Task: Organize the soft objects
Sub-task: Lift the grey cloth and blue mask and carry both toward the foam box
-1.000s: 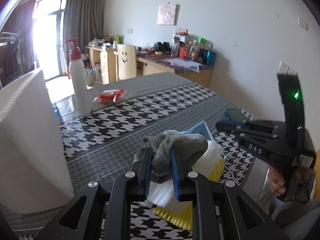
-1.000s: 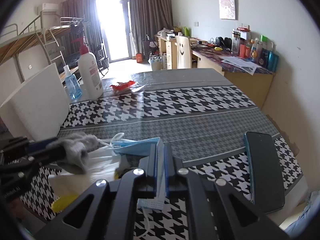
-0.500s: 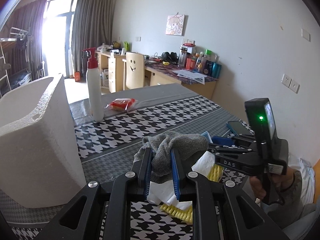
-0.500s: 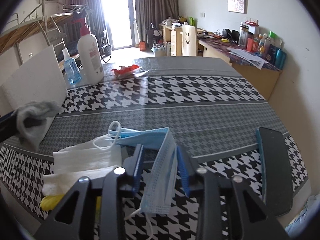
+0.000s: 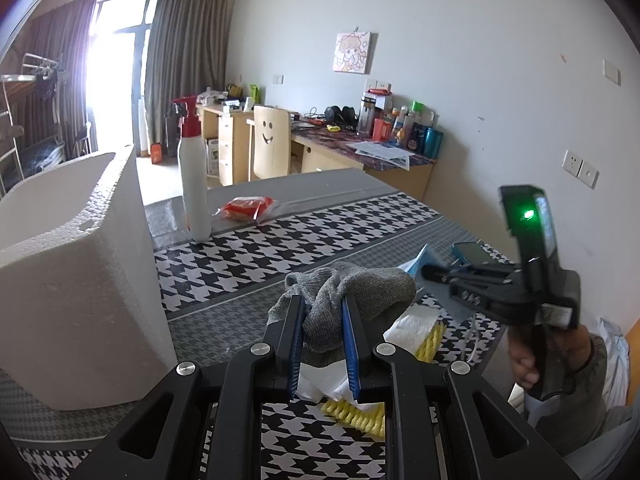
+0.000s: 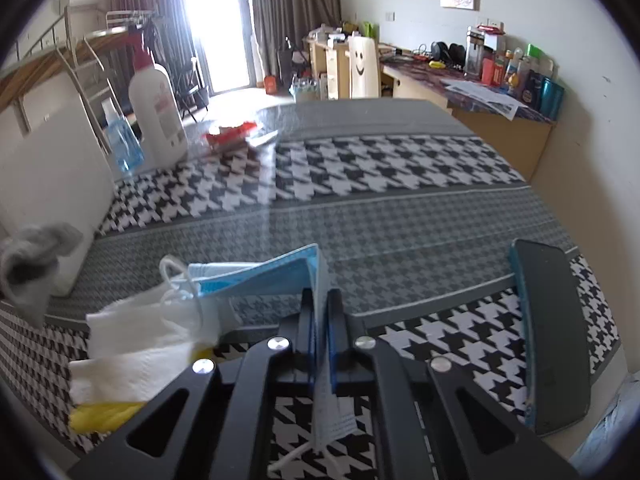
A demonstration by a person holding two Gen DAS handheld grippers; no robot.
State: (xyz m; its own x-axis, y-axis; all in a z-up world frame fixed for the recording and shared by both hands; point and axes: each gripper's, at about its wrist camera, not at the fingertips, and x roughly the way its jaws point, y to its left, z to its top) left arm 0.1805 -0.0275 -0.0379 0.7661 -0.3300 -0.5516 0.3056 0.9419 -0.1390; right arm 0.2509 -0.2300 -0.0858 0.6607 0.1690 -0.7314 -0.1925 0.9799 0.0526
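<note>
Our left claw (image 5: pixel 322 340) clamps the grey sock (image 5: pixel 352 296) above the tabletop's (image 6: pixel 400 208) near edge, our right claw (image 6: pixel 321 332), just closed, pinches the blue mask (image 6: pixel 276 276), whose thin edge could slip free.

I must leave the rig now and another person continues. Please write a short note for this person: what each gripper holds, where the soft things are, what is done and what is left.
Left gripper: shut on the grey sock, lifted above the table, beside the white foam box.
Right gripper: jaws have just closed; now shut on the blue face mask, pinched at its edge, the rest low over the tablecloth.
On the table: white tissue lying over a yellow cloth. The phone is not soft.
Done: sock and mask gripped.
Left: nothing is visibly put away; probably the box is the place, then tissue and cloth.
</note>
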